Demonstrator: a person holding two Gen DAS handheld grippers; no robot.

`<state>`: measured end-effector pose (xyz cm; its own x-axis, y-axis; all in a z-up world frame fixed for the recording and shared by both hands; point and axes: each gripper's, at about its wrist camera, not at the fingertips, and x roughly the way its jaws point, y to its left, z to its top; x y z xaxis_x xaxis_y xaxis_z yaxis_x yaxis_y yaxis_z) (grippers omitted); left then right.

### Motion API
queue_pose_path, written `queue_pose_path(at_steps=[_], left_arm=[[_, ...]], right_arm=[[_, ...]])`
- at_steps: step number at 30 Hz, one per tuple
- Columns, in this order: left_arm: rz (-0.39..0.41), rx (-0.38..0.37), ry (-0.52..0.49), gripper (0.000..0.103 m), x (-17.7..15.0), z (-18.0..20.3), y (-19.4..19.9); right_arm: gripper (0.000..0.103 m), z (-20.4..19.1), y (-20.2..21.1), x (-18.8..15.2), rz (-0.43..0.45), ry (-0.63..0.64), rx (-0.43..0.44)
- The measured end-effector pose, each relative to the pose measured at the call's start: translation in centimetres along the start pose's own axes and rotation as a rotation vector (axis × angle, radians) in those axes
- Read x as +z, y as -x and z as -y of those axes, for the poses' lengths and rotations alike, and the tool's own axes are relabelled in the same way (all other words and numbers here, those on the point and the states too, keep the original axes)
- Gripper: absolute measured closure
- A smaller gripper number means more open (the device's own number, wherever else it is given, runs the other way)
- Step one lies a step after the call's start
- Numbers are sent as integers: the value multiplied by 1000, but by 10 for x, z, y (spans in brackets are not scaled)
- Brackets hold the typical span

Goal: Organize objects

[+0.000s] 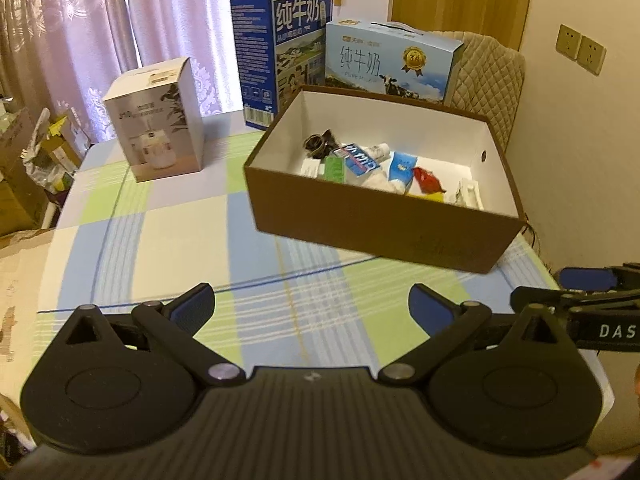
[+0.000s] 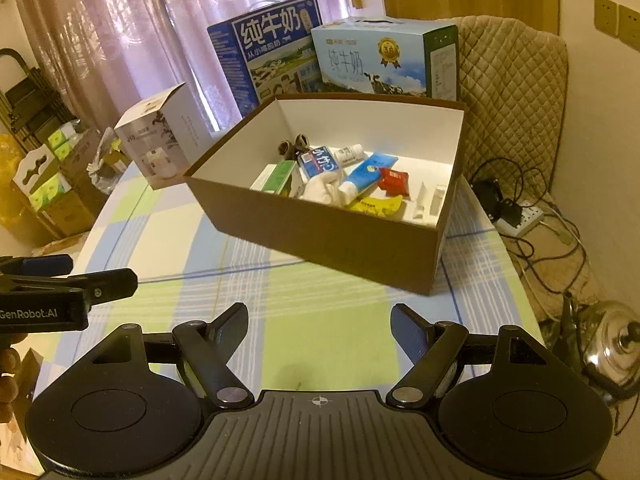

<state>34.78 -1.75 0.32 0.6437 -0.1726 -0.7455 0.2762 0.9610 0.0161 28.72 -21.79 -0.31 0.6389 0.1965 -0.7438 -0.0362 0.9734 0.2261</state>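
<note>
Both tools hang released over the checked tablecloth point(image 2: 280, 280), holding nothing: left gripper point(image 1: 311, 312) jaws spread wide, right gripper point(image 2: 318, 330) likewise. The brown cardboard box point(image 2: 320, 240) sits ahead, open-topped, already holding the small goods: blue-and-white tube point(image 2: 362, 178), red sachet point(image 2: 394, 180), yellow packet point(image 2: 378, 204), green carton point(image 2: 280, 176), white cloth point(image 2: 326, 190), small white bottle point(image 2: 350, 154). Table in front of the box looks bare, so sorting appears near done. Any further reach should go over the near wall, dropping in from above. Milk cartons point(image 1: 280, 52) stand just behind the box; a white appliance carton point(image 1: 160, 120) lies left, well apart. Cables and kettle point(image 2: 612, 344) off the right edge.
</note>
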Motion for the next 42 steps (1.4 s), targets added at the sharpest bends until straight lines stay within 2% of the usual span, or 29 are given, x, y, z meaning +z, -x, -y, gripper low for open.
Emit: queue_pose_path(at_steps=[10,21,31,42], left_arm=[[-5,-36,3,1,-36,-29,41],[4,-31,9,1,-69,-62,72],[-17,-44,11,1,-91,-79,84],[-30,-45,6,1,-104,-86,89]], right_arm=[[27,-39,25,-34,7,-33,-16],[27,-80,49,-63,41,-27,-16],[27,-109,53,-82,29,-8,-3],[27,-119,53,-95,15,-8,-5]])
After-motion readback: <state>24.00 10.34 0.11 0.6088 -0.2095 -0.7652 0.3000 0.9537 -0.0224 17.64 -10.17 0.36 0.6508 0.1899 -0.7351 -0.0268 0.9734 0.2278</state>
